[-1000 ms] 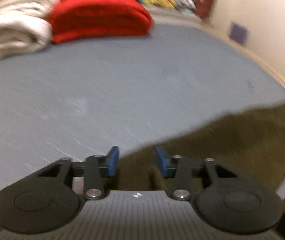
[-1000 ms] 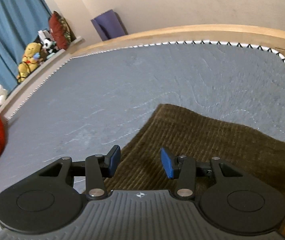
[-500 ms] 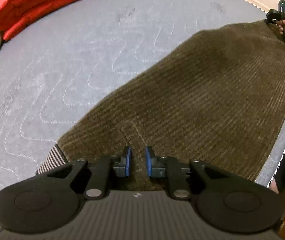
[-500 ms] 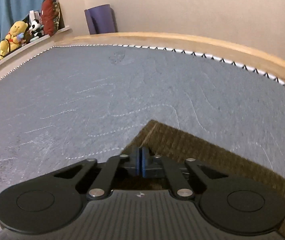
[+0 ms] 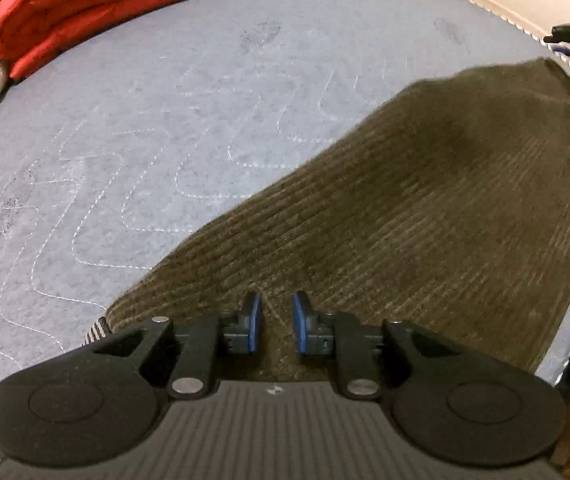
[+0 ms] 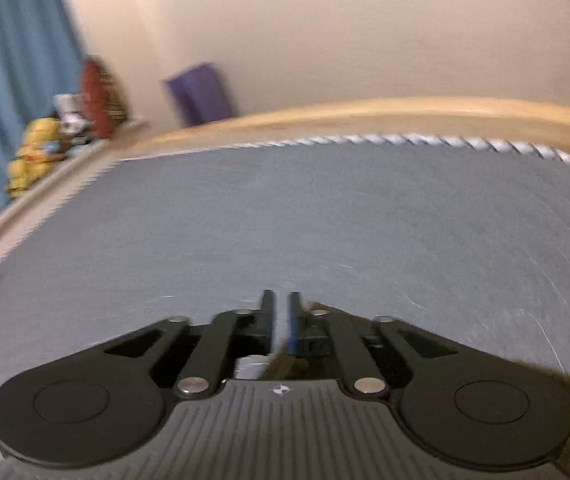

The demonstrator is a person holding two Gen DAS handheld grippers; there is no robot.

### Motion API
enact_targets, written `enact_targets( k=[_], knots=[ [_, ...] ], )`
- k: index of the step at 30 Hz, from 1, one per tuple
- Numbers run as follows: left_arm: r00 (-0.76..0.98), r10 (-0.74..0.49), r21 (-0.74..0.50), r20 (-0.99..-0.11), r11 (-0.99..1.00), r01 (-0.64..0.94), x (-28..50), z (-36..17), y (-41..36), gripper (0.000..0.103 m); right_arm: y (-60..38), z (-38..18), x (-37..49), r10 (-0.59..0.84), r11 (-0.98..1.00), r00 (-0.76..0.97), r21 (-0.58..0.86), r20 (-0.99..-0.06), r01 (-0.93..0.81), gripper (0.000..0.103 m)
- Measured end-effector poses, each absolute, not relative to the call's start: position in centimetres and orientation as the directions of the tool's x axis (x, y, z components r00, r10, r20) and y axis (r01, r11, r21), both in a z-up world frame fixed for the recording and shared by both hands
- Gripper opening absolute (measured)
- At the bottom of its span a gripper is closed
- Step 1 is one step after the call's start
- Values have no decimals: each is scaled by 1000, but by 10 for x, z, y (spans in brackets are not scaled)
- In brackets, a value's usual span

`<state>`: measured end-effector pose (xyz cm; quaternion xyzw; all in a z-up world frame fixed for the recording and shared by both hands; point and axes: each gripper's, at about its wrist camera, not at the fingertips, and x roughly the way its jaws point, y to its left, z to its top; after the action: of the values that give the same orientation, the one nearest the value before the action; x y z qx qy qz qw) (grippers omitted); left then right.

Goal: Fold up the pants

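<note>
Brown pants flat on grey bed near edge, left tongs narrowly parted over waistband, pinch unclear, right tongs just reopened slightly, pants corner beneath, blurred.

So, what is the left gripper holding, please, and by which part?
Cannot be told: the left gripper, jaws just slightly reopened, straddles the brown pants near their striped-lined corner, pads not visibly pressing.
</note>
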<state>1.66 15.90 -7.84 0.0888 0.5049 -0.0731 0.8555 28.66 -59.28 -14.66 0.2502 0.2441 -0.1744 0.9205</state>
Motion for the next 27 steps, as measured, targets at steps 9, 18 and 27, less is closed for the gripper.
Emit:
enact_targets(
  k=[9, 18, 27],
  knots=[
    [582, -95, 61, -808, 968, 243, 15, -57, 140, 25, -645, -130, 239, -258, 816, 788, 310, -558, 487, 51],
    [583, -259, -8, -770, 918, 397, 24, -42, 82, 36, -687, -121, 188, -222, 850, 713, 226, -665, 476, 61],
    [577, -230, 67, -783, 892, 447, 26, -51, 45, 40, -715, -140, 135, -89, 821, 712, 353, -697, 448, 79]
  ],
)
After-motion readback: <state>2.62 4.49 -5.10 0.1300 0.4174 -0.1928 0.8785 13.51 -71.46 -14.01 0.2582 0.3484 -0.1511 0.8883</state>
